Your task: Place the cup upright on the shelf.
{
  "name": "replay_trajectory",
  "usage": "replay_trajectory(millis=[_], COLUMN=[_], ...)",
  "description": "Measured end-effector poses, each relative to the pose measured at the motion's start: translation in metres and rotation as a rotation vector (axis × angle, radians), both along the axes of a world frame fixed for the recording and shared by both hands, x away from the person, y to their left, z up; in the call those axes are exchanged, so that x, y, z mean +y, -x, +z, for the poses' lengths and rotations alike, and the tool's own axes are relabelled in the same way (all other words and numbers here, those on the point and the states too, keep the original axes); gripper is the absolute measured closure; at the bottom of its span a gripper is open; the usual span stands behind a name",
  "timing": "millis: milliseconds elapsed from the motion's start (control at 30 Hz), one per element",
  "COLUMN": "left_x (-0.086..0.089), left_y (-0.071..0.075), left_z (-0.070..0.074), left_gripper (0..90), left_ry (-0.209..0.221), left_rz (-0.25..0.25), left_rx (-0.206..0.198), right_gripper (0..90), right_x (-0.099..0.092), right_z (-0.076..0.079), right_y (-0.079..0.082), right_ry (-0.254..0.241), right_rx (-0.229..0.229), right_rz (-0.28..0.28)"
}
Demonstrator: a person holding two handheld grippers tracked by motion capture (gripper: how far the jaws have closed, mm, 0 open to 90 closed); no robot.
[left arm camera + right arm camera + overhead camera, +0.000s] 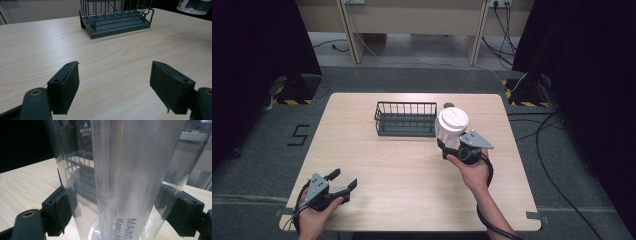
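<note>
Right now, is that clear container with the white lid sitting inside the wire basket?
No, the clear container is clamped between the right gripper's jaws beside the wire basket, not in it.

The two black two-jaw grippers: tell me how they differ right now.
The left gripper has its jaws spread wide with nothing between them; the right gripper is closed on a clear plastic jug with a white lid. The left gripper sits low at the near left corner of the light wooden table; the right gripper is beside the dark wire basket. Each is held in one hand.
</note>
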State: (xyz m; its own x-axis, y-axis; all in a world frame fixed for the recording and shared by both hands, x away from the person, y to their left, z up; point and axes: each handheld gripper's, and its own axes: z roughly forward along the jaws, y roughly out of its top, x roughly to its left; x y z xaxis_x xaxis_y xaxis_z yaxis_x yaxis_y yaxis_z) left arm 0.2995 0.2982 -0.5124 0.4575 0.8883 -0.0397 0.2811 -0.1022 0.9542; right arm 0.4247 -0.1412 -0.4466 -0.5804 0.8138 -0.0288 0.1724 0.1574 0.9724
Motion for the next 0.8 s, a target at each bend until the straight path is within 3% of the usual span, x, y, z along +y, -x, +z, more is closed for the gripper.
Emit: replay_trajectory(millis=[800], left_x=[0.000], left_y=[-0.001], left_z=[0.000], left_gripper=[23.2], left_ry=[0.005], left_rz=[-0.004], left_rx=[-0.003], right_gripper=[18.6], right_x=[0.035], right_z=[0.022], right_y=[-0.034], right_ry=[0.002], right_rx=[-0.012], right_rz=[0.015])
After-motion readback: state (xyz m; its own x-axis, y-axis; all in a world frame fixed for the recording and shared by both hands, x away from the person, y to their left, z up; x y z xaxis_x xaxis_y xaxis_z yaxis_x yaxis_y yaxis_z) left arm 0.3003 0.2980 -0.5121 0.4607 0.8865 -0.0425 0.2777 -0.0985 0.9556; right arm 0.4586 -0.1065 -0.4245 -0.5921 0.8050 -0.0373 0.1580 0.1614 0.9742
